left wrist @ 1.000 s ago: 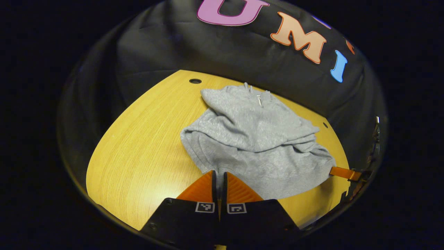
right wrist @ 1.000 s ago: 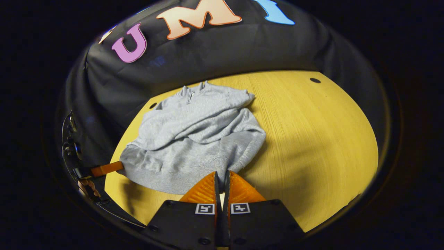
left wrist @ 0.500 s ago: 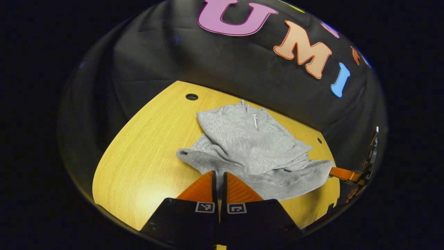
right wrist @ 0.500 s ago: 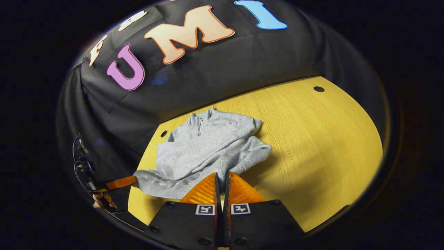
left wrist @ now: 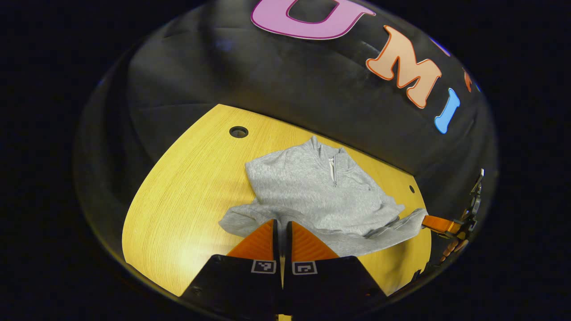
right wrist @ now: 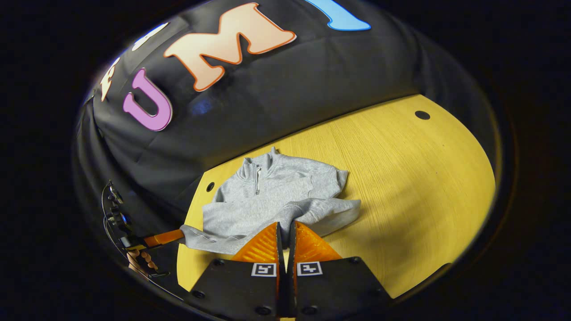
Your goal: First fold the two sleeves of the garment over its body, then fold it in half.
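- Left gripper (left wrist: 281,227): fingers clenched on the near hem of the grey sweater (left wrist: 319,196), cloth caught in the thin slit between them, at that hem's left corner.
- Right gripper (right wrist: 285,229): likewise clamped on the hem of the sweater (right wrist: 272,196), at the opposite corner; seen again far right in the left gripper view (left wrist: 439,224), pinching the same edge.
- Left gripper also seen at the left of the right gripper view (right wrist: 163,238), with fingers of a hand (right wrist: 140,261) behind it.
- Sweater lying on the yellow bench (left wrist: 187,187), collar and short zip (left wrist: 332,169) at the far side toward the black wall, hem at the near side, lifted off the bench between the two grippers.
- Sleeves seemingly already folded over the body, judging by the bunched layers across the chest; exact lay of each sleeve hard to tell.
- Long axis of the sweater running straight away from both grippers, hem near, collar far.
- Judged step: the fold in half, with the hem to be carried forward and laid near the collar.
- Both grippers about equally far from the collar, so an even, parallel carry called for to avoid a skewed fold.
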`<state>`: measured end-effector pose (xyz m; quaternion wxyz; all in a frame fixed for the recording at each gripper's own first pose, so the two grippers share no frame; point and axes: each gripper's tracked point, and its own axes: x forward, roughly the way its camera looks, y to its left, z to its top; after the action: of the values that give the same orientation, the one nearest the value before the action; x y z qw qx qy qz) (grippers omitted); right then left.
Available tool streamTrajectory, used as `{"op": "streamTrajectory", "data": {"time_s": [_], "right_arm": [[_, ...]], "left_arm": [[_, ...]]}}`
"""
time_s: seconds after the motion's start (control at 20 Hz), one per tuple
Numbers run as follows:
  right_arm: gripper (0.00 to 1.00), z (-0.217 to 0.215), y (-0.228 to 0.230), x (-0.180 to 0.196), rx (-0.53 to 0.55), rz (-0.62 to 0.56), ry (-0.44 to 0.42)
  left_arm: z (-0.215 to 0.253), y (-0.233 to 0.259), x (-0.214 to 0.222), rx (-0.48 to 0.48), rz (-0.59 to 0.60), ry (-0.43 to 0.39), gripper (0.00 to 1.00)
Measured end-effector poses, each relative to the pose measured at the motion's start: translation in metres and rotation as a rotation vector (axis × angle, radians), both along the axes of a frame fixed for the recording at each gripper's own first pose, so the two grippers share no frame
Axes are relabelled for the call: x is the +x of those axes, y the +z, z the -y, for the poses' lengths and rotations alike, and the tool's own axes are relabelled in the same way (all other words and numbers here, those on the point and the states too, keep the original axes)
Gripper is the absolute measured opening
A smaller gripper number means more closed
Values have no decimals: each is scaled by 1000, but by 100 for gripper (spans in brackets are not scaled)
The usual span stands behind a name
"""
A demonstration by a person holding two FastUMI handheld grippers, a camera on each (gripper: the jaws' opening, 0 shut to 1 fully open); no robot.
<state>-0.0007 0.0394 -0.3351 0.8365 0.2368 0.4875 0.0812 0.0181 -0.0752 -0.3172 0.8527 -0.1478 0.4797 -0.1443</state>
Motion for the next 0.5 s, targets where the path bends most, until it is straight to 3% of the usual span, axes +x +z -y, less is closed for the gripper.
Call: {"op": "streamTrajectory", "data": {"time_s": [0.35, 0.5], "right_arm": [[3, -2, -55, 32, -56, -93, 4], [4, -8, -73, 37, -62, -124, -3]], "left_arm": [[15, -44, 24, 53, -112, -67, 0], [19, -58, 29, 75, -141, -57, 0]]}}
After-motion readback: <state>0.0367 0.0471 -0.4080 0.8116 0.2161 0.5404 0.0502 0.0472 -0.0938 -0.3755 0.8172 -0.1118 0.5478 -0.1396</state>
